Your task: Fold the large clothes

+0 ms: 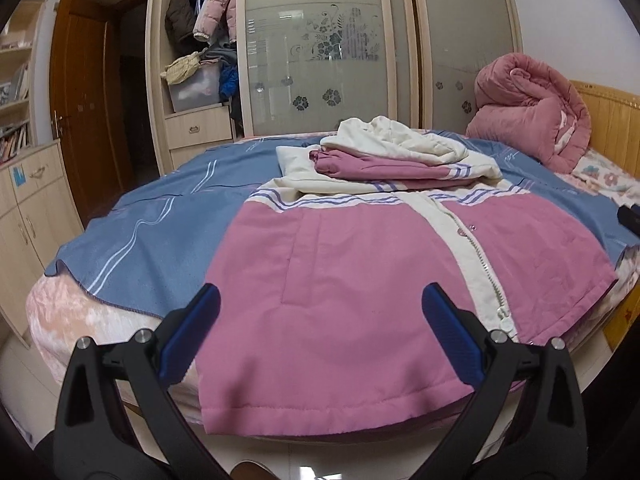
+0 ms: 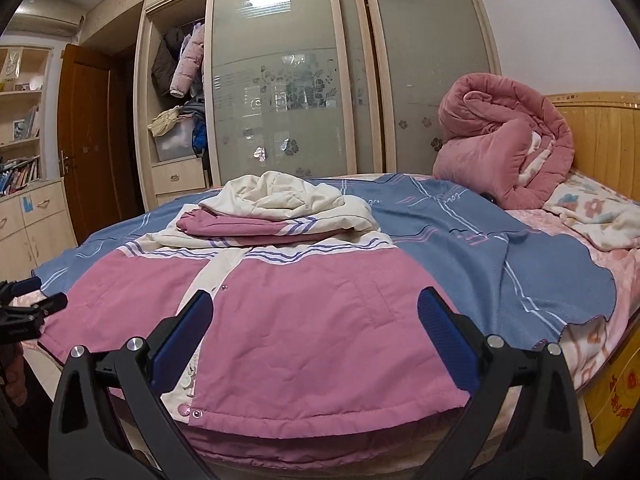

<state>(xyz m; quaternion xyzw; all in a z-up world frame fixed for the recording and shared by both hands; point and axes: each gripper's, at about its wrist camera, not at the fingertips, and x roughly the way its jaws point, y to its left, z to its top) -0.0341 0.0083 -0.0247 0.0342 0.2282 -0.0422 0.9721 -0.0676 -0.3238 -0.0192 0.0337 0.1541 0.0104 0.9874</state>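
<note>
**Jacket, pink and cream, laid flat on bed**

Jacket (image 1: 340, 280) is recorded face up on a blue blanket (image 1: 160, 216) across the bed, hem toward the cameras and hanging over the near edge. Its cream zipper placket (image 1: 472, 240) is seen running toward 12 o'clock. Both sleeves and the cream hood (image 2: 280, 196) are found folded in a heap over the chest, at 12 o'clock from the hem.

Left gripper (image 1: 320, 332) is held with jaws spread wide, nothing between them, above the hem's left half. Right gripper (image 2: 316, 336) is likewise spread and unloaded, above the right half.

A rolled pink quilt (image 2: 504, 144) is noted at 2 o'clock beside the wooden headboard (image 2: 600, 136); a wardrobe (image 2: 280, 72) stands behind.
</note>
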